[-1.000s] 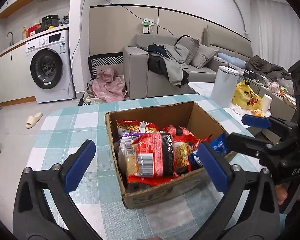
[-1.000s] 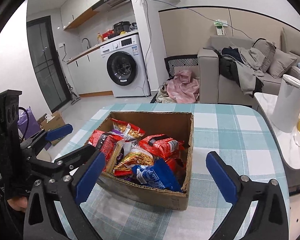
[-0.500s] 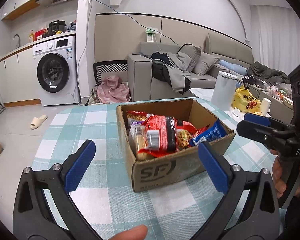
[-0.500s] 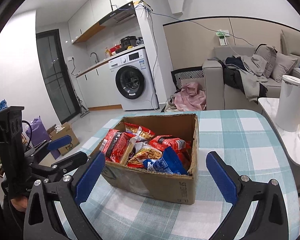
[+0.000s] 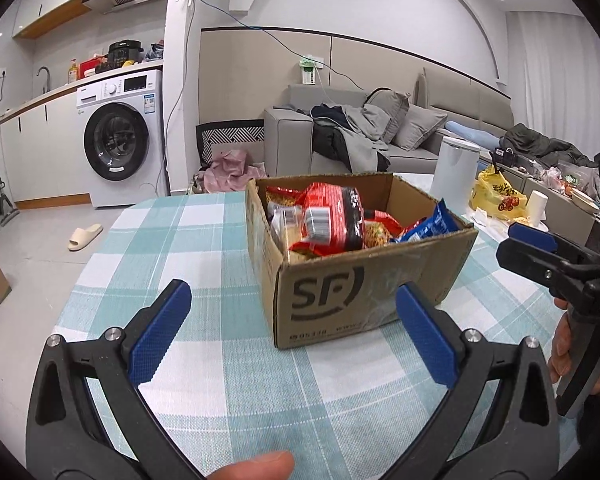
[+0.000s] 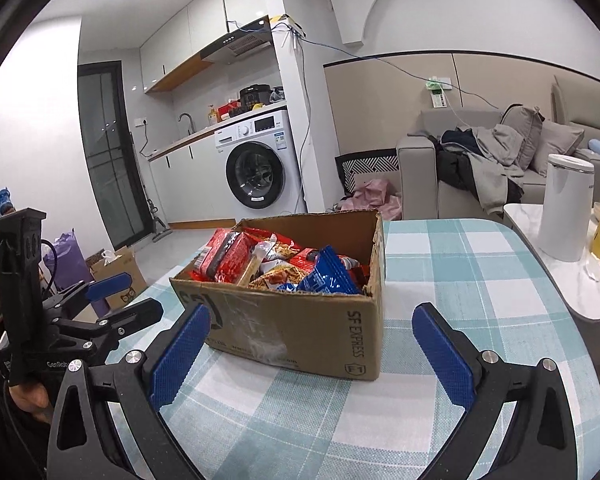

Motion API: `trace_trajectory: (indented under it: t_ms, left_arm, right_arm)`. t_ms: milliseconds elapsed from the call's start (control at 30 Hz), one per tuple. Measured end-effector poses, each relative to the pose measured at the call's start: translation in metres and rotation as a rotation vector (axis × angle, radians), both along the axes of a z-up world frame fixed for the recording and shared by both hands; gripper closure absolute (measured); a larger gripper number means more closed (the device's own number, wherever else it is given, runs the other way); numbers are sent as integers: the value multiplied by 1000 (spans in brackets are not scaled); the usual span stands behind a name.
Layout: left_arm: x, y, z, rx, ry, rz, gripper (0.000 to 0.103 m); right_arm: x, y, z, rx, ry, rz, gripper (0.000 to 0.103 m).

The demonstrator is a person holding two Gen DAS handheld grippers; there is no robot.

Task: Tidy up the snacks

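Note:
A brown cardboard box [image 5: 364,292] marked SF stands on the teal checked tablecloth [image 5: 204,248]; it also shows in the right wrist view [image 6: 300,332]. It is full of snack packets: a red one [image 5: 332,216] on top and a blue one [image 5: 432,224], also seen from the right [image 6: 328,272]. My left gripper [image 5: 292,328] is open and empty, low in front of the box. My right gripper [image 6: 312,344] is open and empty, just before the box's near side. Each gripper shows in the other's view, the right one [image 5: 540,256] and the left one [image 6: 112,300].
A white cylindrical bin [image 6: 564,208] and a yellow bag [image 5: 498,198] sit on a side table to the right. A sofa [image 5: 340,140], a washing machine [image 5: 120,144] and floor clutter lie beyond the table's far edge.
Both grippers have dropped lower and pulled back from above the box, so the box now appears from the side. Both stay open.

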State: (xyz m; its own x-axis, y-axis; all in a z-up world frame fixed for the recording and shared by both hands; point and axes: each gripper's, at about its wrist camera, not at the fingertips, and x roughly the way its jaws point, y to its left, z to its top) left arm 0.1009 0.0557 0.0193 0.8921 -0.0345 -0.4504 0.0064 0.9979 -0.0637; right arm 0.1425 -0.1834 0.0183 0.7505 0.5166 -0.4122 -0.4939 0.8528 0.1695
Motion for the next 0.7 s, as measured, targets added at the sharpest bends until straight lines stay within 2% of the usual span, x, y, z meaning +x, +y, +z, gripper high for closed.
trace_trajectory:
  t_ms: [167,300,700]
  left_arm:
    - [-1,-3,-8,28,-10,8,1]
    - [-4,-3,-12,23,-35,11,1]
    - [-4,-3,-16,17,-50,20,1]
  right_arm:
    - [-11,2,-7,2,-49,5,0]
    - [-13,6,-9,-25,-64,0,0]
    - [-20,2,-12,-10,-114,-23,0]
